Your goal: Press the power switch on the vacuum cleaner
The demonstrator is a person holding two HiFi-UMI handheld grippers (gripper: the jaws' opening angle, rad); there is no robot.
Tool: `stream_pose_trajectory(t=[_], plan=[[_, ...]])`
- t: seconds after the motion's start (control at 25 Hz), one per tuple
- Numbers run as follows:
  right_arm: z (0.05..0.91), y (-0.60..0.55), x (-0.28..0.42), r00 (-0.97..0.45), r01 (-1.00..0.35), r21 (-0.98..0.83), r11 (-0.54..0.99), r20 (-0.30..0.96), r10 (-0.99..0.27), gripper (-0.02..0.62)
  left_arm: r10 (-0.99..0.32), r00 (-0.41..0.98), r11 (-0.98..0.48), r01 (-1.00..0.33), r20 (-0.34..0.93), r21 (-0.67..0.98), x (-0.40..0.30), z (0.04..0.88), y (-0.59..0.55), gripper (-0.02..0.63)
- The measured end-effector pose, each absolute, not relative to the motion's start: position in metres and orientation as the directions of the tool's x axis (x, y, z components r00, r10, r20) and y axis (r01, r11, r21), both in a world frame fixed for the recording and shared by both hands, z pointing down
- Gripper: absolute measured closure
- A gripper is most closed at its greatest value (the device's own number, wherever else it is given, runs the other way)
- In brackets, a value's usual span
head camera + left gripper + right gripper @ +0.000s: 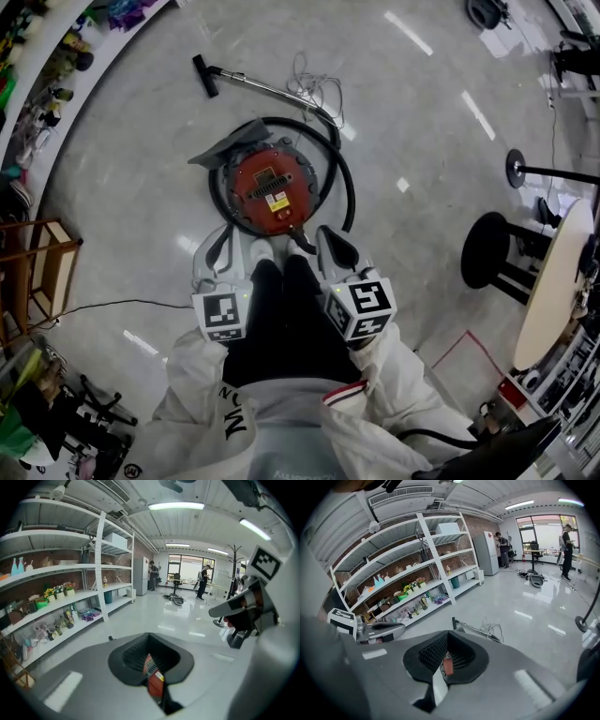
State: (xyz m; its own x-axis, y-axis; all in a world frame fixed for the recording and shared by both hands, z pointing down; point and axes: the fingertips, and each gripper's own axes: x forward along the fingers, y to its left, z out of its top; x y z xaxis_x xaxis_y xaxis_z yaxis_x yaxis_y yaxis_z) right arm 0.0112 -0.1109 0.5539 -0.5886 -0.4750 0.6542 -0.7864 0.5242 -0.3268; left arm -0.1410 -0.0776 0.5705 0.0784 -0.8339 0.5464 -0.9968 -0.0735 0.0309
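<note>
The glossy grey floor (422, 122) carries a round red vacuum (274, 189) near the middle, with a black hose (349, 187) curving round its right side. Beyond it lies a metal wand (272, 91), its far end beside a loose coil of white cord (314, 89). A thin black cable (122, 305) trails across the floor on the left towards a wooden rack (37, 272). A black stool (487, 248) and a round stand base (516, 169) stand well apart on the right.
</note>
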Motion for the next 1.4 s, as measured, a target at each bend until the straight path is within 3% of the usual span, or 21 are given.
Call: stream_pose_trajectory(t=[1.4], plan=[[0.665,-0.106,0.018,-0.537,-0.818,-0.330,0.470,0.732,-0.420,0.595,-0.725,0.156,-0.083,-0.987,0.671,0.139,-0.097,0.699,-0.064,0.606]])
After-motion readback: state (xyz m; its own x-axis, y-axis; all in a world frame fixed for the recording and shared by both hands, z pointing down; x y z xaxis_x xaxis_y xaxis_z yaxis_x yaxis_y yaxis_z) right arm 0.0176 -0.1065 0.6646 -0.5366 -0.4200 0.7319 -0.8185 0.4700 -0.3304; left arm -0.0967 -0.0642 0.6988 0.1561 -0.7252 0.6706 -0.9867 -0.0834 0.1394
